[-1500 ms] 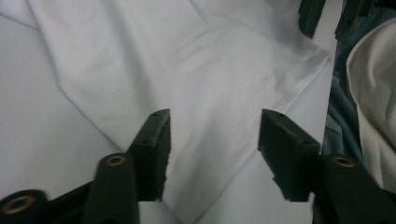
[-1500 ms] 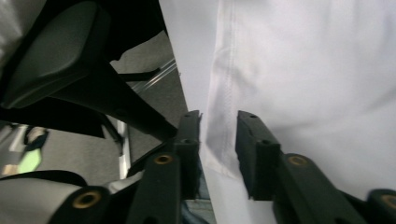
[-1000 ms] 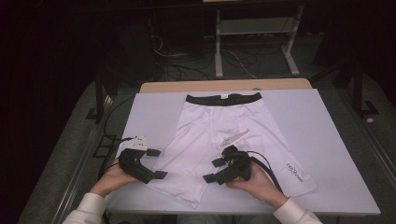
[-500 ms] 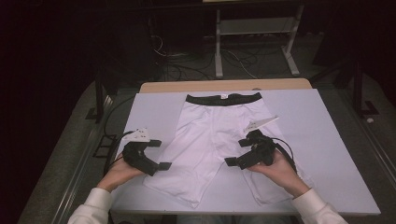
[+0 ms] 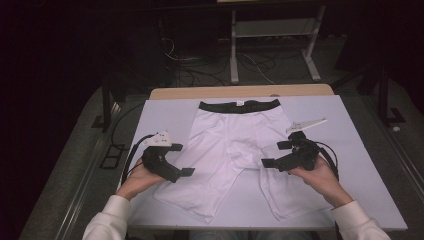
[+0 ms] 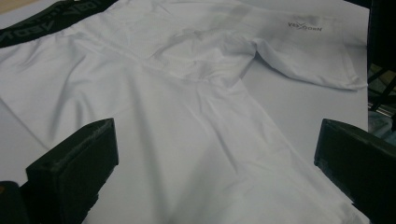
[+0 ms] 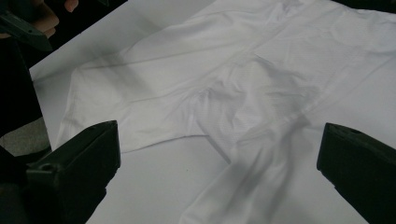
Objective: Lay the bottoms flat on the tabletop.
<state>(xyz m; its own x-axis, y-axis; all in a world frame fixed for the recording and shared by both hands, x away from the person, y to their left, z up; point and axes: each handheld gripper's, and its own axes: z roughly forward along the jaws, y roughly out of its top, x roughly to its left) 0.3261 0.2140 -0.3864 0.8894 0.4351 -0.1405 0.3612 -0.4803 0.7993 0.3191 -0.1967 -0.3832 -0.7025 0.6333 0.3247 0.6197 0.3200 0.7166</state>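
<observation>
High view: the white surface [image 5: 360,165] carries a pair of white shorts [image 5: 235,150] spread flat, black waistband [image 5: 239,106] at the far edge and both legs toward the person, likely smoothed out ready for folding. The left gripper [image 5: 181,159] hovers just off the shorts' left leg, the right gripper [image 5: 276,153] over the right leg. Both have just spread their fingers wide and hold nothing; the cloth lies free beneath them.
</observation>
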